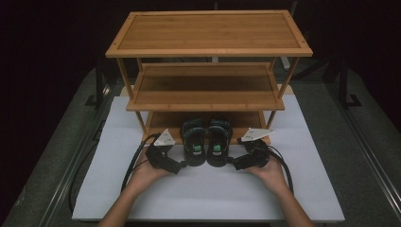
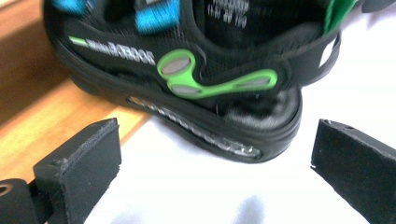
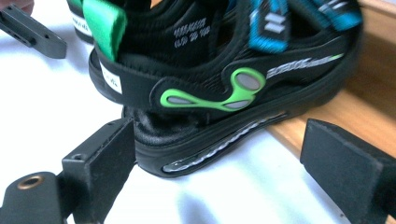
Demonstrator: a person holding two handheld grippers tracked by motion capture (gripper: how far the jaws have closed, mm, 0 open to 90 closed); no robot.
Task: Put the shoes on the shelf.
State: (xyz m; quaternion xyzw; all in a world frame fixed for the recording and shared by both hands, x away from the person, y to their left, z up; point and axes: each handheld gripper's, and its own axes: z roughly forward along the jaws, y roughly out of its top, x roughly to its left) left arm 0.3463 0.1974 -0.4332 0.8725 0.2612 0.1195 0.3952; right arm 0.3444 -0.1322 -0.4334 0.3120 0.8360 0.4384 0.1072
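Black sandals [image 1: 206, 141], green trim, blue straps, toes on wooden rack [image 1: 161, 120]; left gripper [image 1: 182, 165], right gripper [image 1: 233, 164] jaws released.

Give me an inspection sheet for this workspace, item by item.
Surface: white mat over a grey table; bare in front of the hands.
Job's things: pair of black sandals with green and blue trim, toes on the bottom shelf of the wooden rack, heels out on the mat.
Clutter: nothing seen.
Grippers: left tool open beside the left sandal; right tool open beside the right sandal; neither pad presses a shoe.
Cables: black cable loops from the left tool, another from the right.
Surroundings: dark; black stands at both sides.
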